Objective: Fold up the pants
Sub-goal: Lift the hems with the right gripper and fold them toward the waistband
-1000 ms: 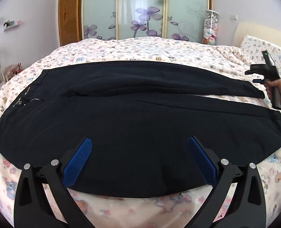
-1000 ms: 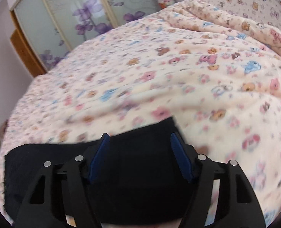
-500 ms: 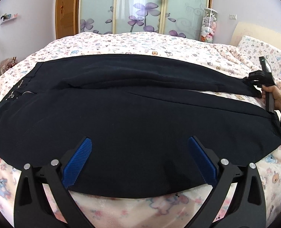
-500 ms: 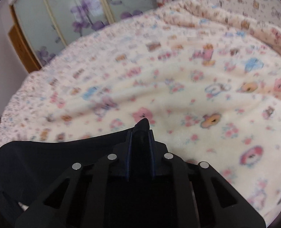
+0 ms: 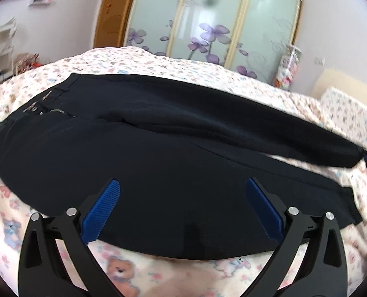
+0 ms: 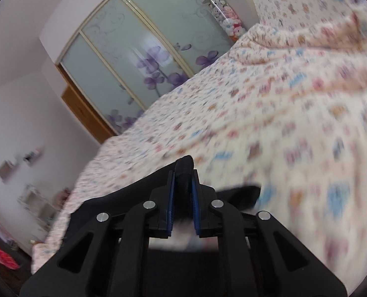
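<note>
Dark navy pants [image 5: 171, 148] lie spread across the bed, waistband and zipper [image 5: 57, 111] at the left, both legs running to the right. My left gripper [image 5: 182, 210] is open, its blue pads above the near edge of the near leg, holding nothing. My right gripper [image 6: 183, 193] is shut on the hem of the far pant leg [image 6: 183, 170], lifted off the bedspread. In the left wrist view the right gripper is only a dark blur at the far right edge.
The bed has a cream bedspread with a bear print [image 5: 124, 272]. A pillow [image 5: 349, 109] and headboard are at the right. A mirrored wardrobe with purple flowers [image 5: 208, 34] and a wooden door [image 5: 111, 12] stand behind the bed.
My right gripper closed on the far leg's hem and has lifted and tilted it up. My left gripper stayed open and shifted, tilting its view.
</note>
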Demonstrator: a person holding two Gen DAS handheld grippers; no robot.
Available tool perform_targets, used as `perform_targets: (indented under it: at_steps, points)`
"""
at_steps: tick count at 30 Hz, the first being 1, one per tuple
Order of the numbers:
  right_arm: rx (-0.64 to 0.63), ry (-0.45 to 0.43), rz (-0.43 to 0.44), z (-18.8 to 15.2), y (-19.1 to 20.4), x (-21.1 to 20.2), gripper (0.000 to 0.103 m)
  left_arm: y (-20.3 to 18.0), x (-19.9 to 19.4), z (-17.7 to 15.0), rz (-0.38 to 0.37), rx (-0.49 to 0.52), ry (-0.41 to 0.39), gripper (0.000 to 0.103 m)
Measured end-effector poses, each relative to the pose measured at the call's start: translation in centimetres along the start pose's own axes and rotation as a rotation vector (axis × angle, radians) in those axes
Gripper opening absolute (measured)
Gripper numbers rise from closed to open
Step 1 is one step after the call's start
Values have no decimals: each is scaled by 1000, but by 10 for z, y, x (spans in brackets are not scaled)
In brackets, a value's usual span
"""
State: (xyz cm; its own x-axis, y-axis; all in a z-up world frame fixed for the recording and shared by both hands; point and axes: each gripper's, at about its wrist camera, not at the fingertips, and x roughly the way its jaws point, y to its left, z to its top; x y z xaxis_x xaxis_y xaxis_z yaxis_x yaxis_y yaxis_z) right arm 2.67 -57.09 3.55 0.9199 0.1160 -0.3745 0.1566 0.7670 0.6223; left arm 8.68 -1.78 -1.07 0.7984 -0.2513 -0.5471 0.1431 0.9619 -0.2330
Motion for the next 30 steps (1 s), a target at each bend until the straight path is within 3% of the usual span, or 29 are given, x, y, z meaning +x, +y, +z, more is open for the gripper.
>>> perform_targets:
  at_steps: [4,9,12,14,16,19,21,24,27,30]
  points:
    - [42,47,19,-55,-2,-42,10,12,-13,4,13,-49,-41,101]
    - [-21,215,-182,-113,-2,-41,10,15,-27,4,46,-50,-85,101]
    - [-37,272,-246,-122,-2,-32,13,15,-29,4,61,-40,-81,101]
    - [-36,284,-285,-121,4,-36,35,16,-29,3,65,-42,-75,101]
    - [26,280,-308,-117,3,-46,46,19,-29,4,60,-54,-64,101]
    - [251,234,-215,-113,-8,-64,46,28,-26,5,34,-89,-35,101]
    - [466,237,-95,-118,-17,-66,46,31,-22,4,22,-107,-9,101]
    - [657,252,13,-132,-11,-56,46,32,-23,4,43,-102,-22,101]
    - [733,253,21,-139,-6,-37,46,27,-27,4,79,-58,-45,101]
    - [765,220,-50,-139,-9,-18,46,23,-27,3,91,-24,-38,101]
